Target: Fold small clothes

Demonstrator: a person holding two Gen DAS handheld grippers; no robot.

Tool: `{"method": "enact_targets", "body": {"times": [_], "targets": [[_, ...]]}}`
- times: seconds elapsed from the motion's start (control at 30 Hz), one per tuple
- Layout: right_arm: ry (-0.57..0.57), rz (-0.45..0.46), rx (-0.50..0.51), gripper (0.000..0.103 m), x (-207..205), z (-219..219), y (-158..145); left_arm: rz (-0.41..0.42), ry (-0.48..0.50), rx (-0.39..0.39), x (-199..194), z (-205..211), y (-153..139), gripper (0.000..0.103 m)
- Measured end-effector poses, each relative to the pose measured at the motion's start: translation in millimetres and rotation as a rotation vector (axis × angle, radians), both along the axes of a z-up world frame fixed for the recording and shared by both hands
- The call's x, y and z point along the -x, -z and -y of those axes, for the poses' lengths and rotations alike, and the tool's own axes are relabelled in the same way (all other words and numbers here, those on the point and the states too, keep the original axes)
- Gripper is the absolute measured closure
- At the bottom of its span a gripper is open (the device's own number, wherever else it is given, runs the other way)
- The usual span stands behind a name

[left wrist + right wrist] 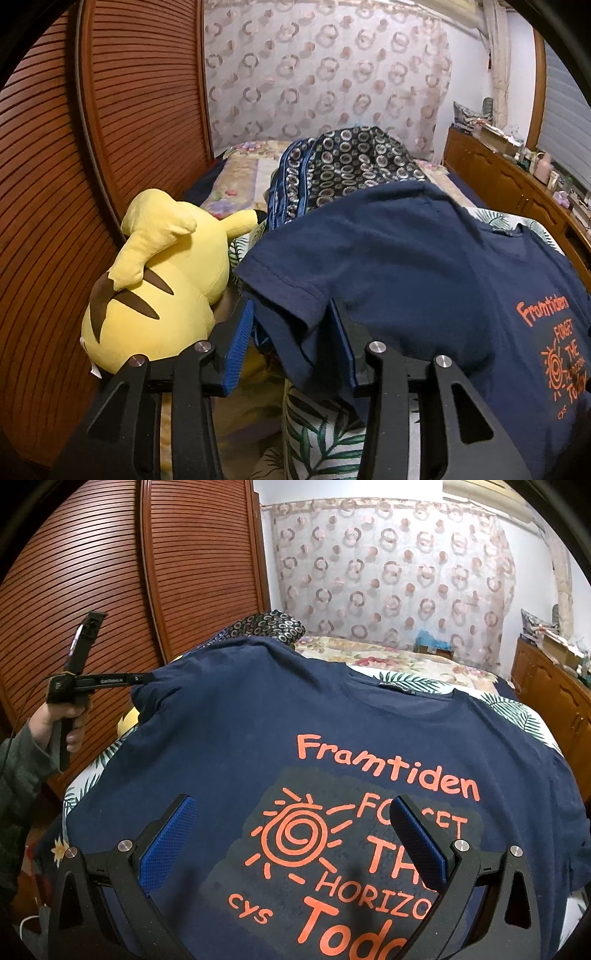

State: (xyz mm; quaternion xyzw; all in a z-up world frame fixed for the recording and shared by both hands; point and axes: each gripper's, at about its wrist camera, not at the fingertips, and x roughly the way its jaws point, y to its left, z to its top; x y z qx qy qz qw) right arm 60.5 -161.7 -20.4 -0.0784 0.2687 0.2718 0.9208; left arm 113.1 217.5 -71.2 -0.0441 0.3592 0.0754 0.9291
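Note:
A navy T-shirt point(258, 720) with an orange "Framtiden" print lies spread face up on the bed. In the left wrist view its left sleeve point(295, 317) fills the gap between the blue pads point(238, 350) of my left gripper point(293, 310), which is shut on it. The right wrist view shows that gripper point(142, 679) at the shirt's far left, holding the sleeve raised off the bed, with a person's hand point(55, 720) on its handle. My right gripper point(291, 801) hovers open over the sun print, its jaws wide apart and nothing pinched.
A yellow plush toy point(159, 280) lies left of the shirt against the louvred wooden wardrobe doors point(110, 129). A dark ring-patterned quilt point(347, 166) is bunched behind the shirt. The leaf-print bedding point(317, 435) shows underneath. A cluttered wooden cabinet point(517, 192) runs along the right.

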Motion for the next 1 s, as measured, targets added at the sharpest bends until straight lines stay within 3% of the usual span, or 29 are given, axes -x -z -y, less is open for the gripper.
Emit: {"method": "enact_targets", "body": {"times": [0.07, 0.13, 0.3, 0.47, 0.77, 0.9, 1.0], "targets": [[0.001, 0.003, -0.003, 0.0, 0, -3, 2, 0.003, 0.015, -0.006, 0, 1, 0, 0.065], [0.003, 0.006, -0.005, 0.0, 1, -4, 2, 0.015, 0.024, -0.014, 1, 2, -1, 0.082], [0.01, 0.019, -0.012, 0.0, 5, 0, 2, 0.061, 0.041, -0.054, 8, 8, -12, 0.091], [0.019, 0.01, -0.018, 0.0, 3, 2, 5, 0.1, 0.057, -0.126, 14, 24, -25, 0.091], [0.03, -0.007, -0.021, 0.0, 2, 4, 8, 0.046, 0.063, -0.155, 10, 27, -13, 0.088], [0.031, -0.012, -0.02, 0.0, 2, 4, 8, 0.046, 0.054, -0.149, 16, 26, -12, 0.071], [0.032, -0.018, -0.019, 0.0, 2, 4, 9, 0.057, 0.071, -0.123, 21, 27, -12, 0.069]]}}
